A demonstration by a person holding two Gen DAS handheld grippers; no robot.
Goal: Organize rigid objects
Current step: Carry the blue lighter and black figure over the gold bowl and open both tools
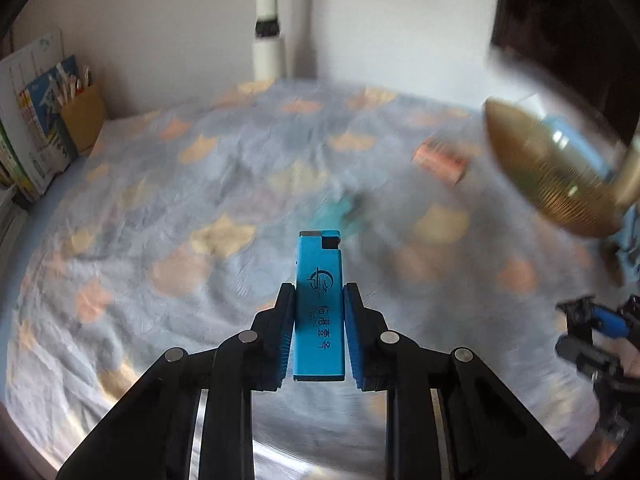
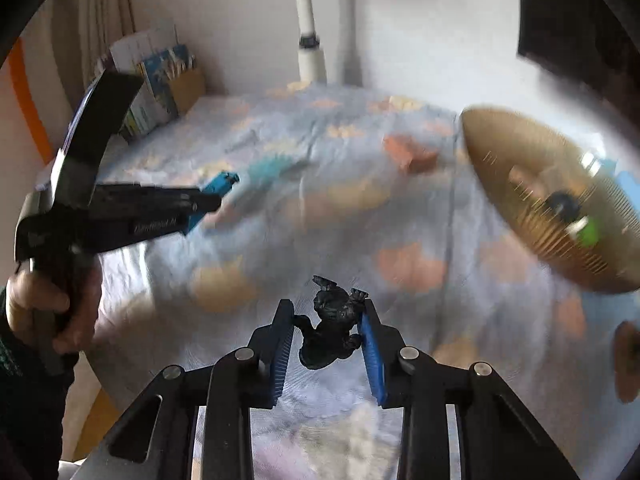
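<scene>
Patterned bedsheet (image 1: 208, 168) is lying below both grippers. Left gripper (image 1: 319, 300) is pinching the blue lighter (image 1: 319, 304); right gripper (image 2: 326, 312) is clamping the black figurine (image 2: 330, 328) above the sheet. Risk: irregular figurine slipping, missing the gold bowl (image 2: 552, 200).

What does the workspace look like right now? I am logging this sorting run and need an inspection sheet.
Surface: blue bedsheet with orange and yellow patches, wrinkled.
Job's things: blue lighter in left hand-held gripper; small black figurine in right hand-held gripper; gold ridged bowl at right holding small items.
Clutter: orange block, blurred; teal item, unclear.
Grippers: both shut on their items.
Cables: nothing seen.
Surroundings: white wall, white pole, books and a pencil holder at left.
</scene>
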